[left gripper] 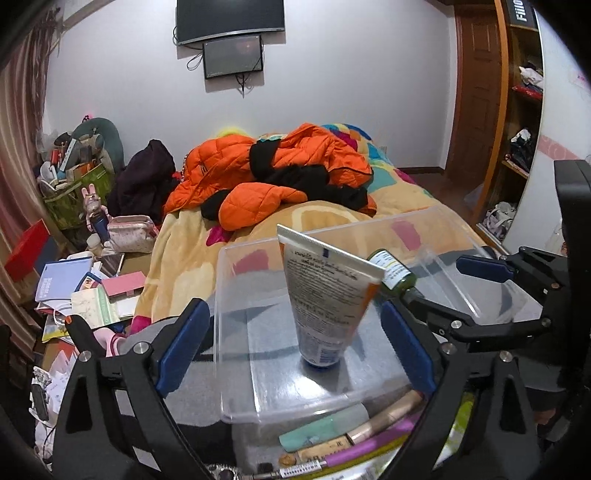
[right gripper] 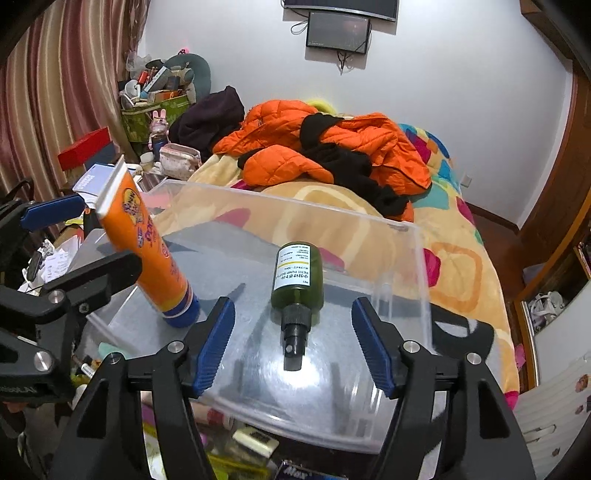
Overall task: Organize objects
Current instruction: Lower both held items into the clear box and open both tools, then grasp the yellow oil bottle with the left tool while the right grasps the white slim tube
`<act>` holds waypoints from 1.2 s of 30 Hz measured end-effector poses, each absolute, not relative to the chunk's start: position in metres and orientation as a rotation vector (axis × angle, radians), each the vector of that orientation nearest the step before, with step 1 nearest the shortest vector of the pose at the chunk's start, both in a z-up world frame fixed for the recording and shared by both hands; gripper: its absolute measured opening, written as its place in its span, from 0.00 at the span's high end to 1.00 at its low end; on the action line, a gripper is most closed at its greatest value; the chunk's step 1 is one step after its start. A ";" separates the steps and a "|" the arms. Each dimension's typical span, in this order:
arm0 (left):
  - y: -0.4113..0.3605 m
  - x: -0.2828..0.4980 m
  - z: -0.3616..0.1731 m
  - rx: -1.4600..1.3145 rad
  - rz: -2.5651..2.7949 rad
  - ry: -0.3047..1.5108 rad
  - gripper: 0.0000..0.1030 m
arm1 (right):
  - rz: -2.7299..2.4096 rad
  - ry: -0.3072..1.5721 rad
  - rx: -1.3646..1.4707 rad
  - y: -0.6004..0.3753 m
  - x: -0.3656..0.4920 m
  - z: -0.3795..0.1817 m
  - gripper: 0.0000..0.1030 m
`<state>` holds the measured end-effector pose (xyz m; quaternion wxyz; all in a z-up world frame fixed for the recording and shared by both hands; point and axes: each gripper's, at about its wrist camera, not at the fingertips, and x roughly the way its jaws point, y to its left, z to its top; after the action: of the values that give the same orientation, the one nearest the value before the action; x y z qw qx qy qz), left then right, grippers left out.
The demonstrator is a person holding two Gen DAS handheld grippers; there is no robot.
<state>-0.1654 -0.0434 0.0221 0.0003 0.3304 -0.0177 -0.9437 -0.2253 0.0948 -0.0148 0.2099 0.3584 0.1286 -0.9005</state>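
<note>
White letters "Fillo" on a black sign [left gripper: 520, 10] atop the wooden shelf, "Max" on a dark box [right gripper: 295, 472] at the bottom edge — print on the orange tube [left gripper: 327, 295] and green bottle label [right gripper: 293, 271] too small to read

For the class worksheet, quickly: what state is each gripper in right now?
Left gripper: open, its fingers clear of the upright orange plastic tube between them.
Right gripper: open, holding nothing; the small dark green spray bottle lies between its fingers.

Showing clear glossy plastic in the bin [right gripper: 413, 258], smooth orange plastic on the tube [right gripper: 147, 251], quilted cloth in the jacket [left gripper: 295, 162], ribbed blue fingers [right gripper: 218, 343].
</note>
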 end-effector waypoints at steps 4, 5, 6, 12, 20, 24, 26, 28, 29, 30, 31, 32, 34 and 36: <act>-0.043 -0.155 0.029 1.014 -2.973 -0.052 0.06 | -2.518 0.337 0.971 0.104 -0.215 -0.006 0.33; -0.043 -0.152 0.030 1.006 -2.972 -0.057 0.06 | -2.519 0.334 0.967 0.106 -0.212 -0.004 0.33; -0.042 -0.149 0.032 0.999 -2.974 -0.060 0.06 | -2.523 0.329 0.963 0.109 -0.210 -0.002 0.32; -0.040 -0.130 0.038 0.989 -2.994 -0.063 0.05 | -2.557 0.286 0.929 0.130 -0.190 0.011 0.21; -0.041 -0.106 0.029 1.039 -3.006 -0.050 0.02 | -2.587 0.239 0.945 0.168 -0.164 0.014 0.20; -0.044 -0.098 0.015 1.099 -2.985 -0.049 0.02 | -2.600 0.207 0.980 0.187 -0.154 0.007 0.20; -0.044 -0.096 0.007 1.136 -2.978 -0.049 0.02 | -2.610 0.190 1.000 0.195 -0.150 0.002 0.20; -0.044 -0.094 -0.003 1.185 -2.978 -0.043 0.02 | -2.604 0.160 1.033 0.204 -0.146 -0.006 0.20; -0.042 -0.094 -0.008 1.208 -2.977 -0.041 0.02 | -2.597 0.149 1.055 0.208 -0.144 -0.011 0.20; -0.041 -0.093 -0.013 1.230 -2.975 -0.043 0.02 | -2.597 0.146 1.067 0.211 -0.142 -0.015 0.20; -0.038 -0.093 -0.018 1.252 -2.974 -0.048 0.02 | -2.598 0.145 1.080 0.214 -0.139 -0.019 0.20; -0.035 -0.094 -0.024 1.278 -2.971 -0.057 0.02 | -2.599 0.146 1.096 0.216 -0.136 -0.023 0.20; -0.030 -0.096 -0.030 1.306 -2.969 -0.067 0.02 | -2.591 0.139 1.128 0.221 -0.131 -0.033 0.20; -0.025 -0.098 -0.037 1.334 -2.969 -0.071 0.02 | -2.574 0.108 1.166 0.227 -0.127 -0.043 0.20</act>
<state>-0.0983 -0.0250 -0.0372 -0.0572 0.4092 -0.0219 -0.9104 -0.1272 0.2268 -0.0425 0.1561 0.4073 0.0378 -0.8991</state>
